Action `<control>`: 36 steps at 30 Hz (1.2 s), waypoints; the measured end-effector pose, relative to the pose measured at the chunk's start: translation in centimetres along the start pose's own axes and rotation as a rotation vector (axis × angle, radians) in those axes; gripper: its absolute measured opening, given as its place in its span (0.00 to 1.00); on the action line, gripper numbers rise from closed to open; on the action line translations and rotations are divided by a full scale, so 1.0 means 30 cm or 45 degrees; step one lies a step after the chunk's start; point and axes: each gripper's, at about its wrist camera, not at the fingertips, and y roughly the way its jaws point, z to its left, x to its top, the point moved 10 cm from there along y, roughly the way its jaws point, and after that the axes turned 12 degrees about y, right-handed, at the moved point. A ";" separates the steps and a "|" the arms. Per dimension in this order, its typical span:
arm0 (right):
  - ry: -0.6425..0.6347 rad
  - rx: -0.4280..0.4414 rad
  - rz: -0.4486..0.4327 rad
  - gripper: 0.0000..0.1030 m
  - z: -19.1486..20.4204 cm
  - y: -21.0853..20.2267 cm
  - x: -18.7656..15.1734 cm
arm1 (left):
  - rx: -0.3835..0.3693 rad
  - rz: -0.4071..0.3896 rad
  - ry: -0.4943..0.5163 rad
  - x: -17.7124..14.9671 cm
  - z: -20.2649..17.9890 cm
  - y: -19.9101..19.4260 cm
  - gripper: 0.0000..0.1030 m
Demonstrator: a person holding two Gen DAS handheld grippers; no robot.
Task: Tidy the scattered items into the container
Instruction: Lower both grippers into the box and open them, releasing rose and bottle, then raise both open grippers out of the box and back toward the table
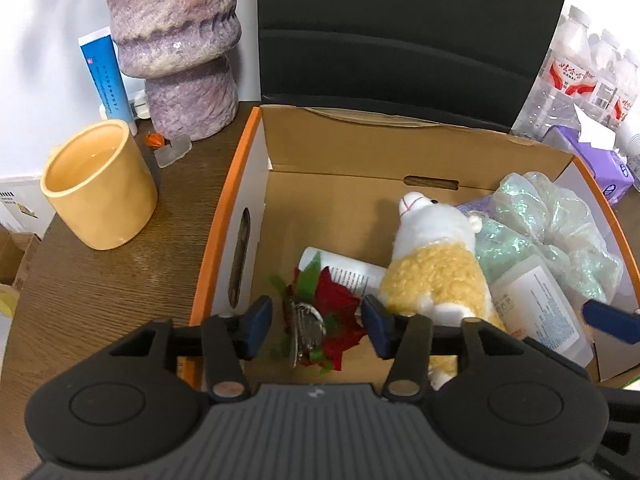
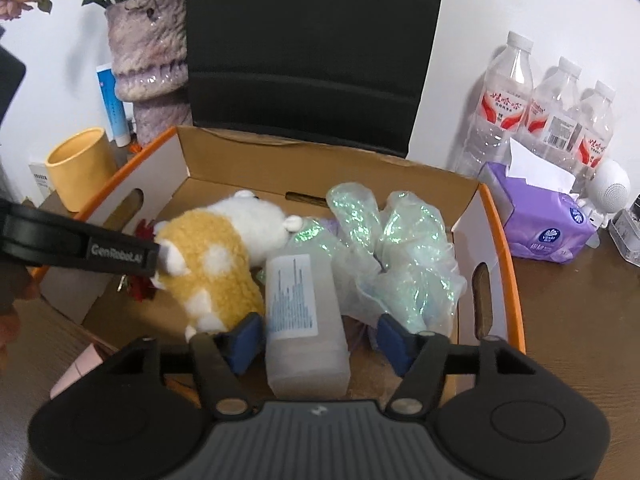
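While both claws hang open over the box (image 1: pixel 256 148), empty, everything gathered so far lies inside it: one plush (image 1: pixel 436 268), one red flower (image 1: pixel 334 308) with a metal clip (image 1: pixel 306 326), one white tube (image 1: pixel 348 270), one clear bottle (image 2: pixel 306 320) and one crinkled bag (image 2: pixel 400 248). The bottle lies straight ahead between the right claw (image 2: pixel 320 344) fingers, its long axis running away from them; the flower lies just ahead of the left claw (image 1: pixel 316 328). Out on the tabletop (image 1: pixel 100 292), left of the box and nearer the left claw, one small orange thing (image 1: pixel 155 140) lies beside a clear piece (image 1: pixel 173 151), with one yellow cup (image 1: pixel 98 184), one blue tube (image 1: pixel 106 76) and one vase (image 1: pixel 180 40). To the right stand three water bottles (image 2: pixel 548 120) and one tissue pack (image 2: pixel 544 216).
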 end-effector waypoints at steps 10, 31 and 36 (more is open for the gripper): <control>0.002 0.019 -0.090 0.89 -0.001 -0.088 0.031 | 0.041 -0.056 0.015 0.015 -0.014 -0.084 0.90; 0.005 0.008 -0.220 1.00 0.012 -0.367 0.050 | 0.037 -0.267 0.016 0.023 -0.039 -0.405 1.00; -0.015 0.024 -0.261 1.00 0.022 -0.452 0.046 | 0.052 -0.340 0.029 0.013 -0.042 -0.493 1.00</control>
